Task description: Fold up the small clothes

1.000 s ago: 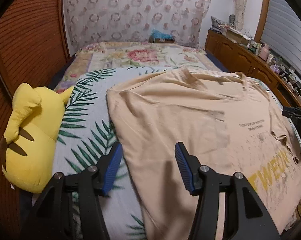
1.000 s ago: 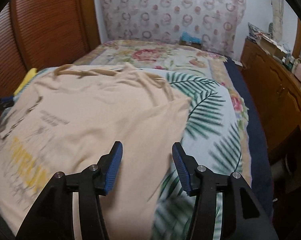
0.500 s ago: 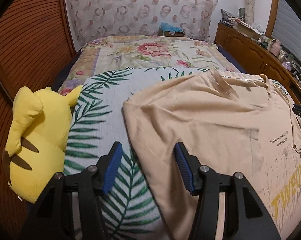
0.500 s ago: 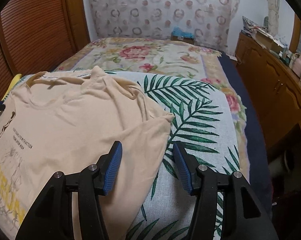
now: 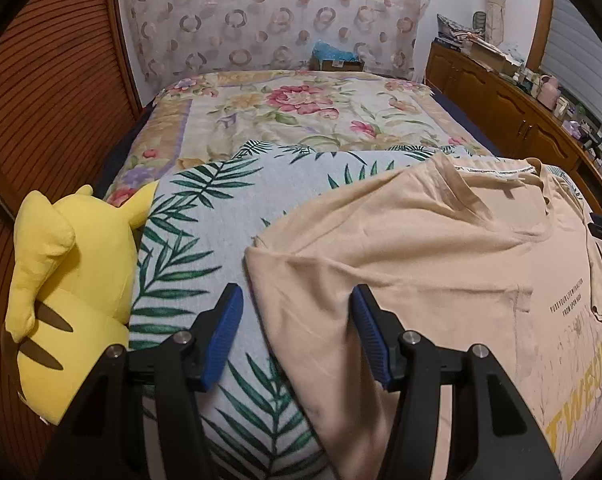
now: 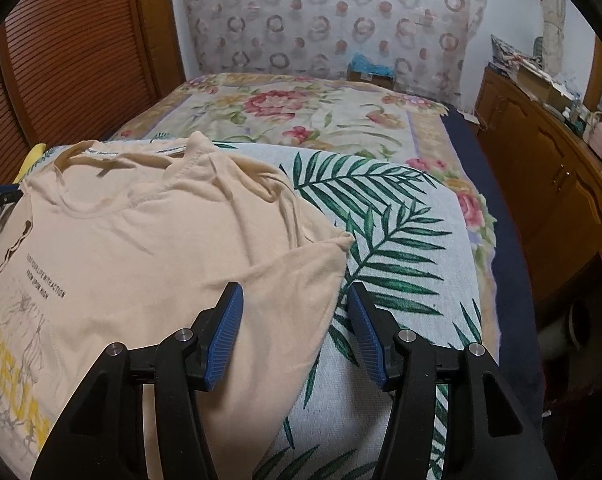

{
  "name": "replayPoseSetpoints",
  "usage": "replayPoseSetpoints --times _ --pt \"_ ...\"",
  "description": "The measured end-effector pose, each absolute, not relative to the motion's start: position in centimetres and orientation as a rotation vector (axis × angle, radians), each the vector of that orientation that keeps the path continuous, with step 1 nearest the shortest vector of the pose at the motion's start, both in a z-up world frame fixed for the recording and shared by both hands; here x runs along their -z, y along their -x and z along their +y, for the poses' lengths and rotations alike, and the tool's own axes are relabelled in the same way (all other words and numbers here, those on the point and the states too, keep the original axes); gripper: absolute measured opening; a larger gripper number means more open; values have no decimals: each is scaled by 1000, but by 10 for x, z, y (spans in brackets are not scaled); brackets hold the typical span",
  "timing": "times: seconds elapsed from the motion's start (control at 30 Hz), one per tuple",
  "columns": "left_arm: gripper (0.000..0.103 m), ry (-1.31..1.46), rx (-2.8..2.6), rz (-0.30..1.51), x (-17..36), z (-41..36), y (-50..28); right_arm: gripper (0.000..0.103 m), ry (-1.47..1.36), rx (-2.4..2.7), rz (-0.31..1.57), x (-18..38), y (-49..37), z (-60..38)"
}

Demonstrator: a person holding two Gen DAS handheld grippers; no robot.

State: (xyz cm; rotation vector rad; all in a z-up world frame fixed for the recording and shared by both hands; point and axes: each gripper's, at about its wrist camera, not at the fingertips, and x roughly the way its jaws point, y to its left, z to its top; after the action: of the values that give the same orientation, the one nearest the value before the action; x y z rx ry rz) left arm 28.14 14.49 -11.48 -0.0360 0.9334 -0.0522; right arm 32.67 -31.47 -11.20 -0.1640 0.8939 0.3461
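Hand-held grippers, left [image 5: 297, 332] and right [image 6: 295, 330], have slid outward to the T-shirt's [image 5: 421, 264] sleeve edges, half-open, empty, poised to pinch.

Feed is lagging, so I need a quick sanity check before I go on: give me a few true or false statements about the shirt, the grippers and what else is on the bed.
1. The beige T-shirt lies spread out, print side up. True.
2. The left gripper is clamped on a sleeve. False: its jaws stand apart over the sleeve edge, gripping nothing.
3. A yellow plush toy lies on the bed beside the palm-leaf blanket. True.
4. The right gripper is shut. False: it is open, above the shirt's other sleeve.
5. The shirt is folded in half. False: it is unfolded.
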Motion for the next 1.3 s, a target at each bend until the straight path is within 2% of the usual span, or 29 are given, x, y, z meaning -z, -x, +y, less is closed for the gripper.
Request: replayPoseSetpoints --times 0.27,0.33,0.37,0.4,0.47,0.5,0.6,0.63,0.67,0.73,1.1,1.3 --pt "56 37 87 941 113 151 -293 55 179 -373 898 112 -339 -307" --pt "55 44 104 935 113 152 -294 50 182 -383 897 111 -342 -305" --pt "55 42 109 932 113 151 -294 44 188 -389 895 111 -342 -304" --pt "49 38 114 928 113 151 -294 36 191 -397 892 110 -342 -303" --pt "41 25 124 920 113 149 -294 29 193 -408 895 110 -343 -302" --pt "35 21 128 918 113 148 -294 22 195 -412 895 110 -344 -301" --pt "24 10 132 919 112 146 -295 7 184 -423 907 108 -345 -299" --pt "15 6 137 923 112 145 -295 5 181 -433 909 107 -344 -297" --pt "9 12 152 929 110 144 -294 4 177 -443 902 105 -343 -295" --pt "4 21 166 931 107 142 -291 4 180 -447 875 98 -338 -289" --pt "4 19 221 690 24 110 -195 3 146 -486 651 14 -260 -284" --pt "4 13 253 628 -2 101 -126 3 148 -502 578 -24 -197 -294"
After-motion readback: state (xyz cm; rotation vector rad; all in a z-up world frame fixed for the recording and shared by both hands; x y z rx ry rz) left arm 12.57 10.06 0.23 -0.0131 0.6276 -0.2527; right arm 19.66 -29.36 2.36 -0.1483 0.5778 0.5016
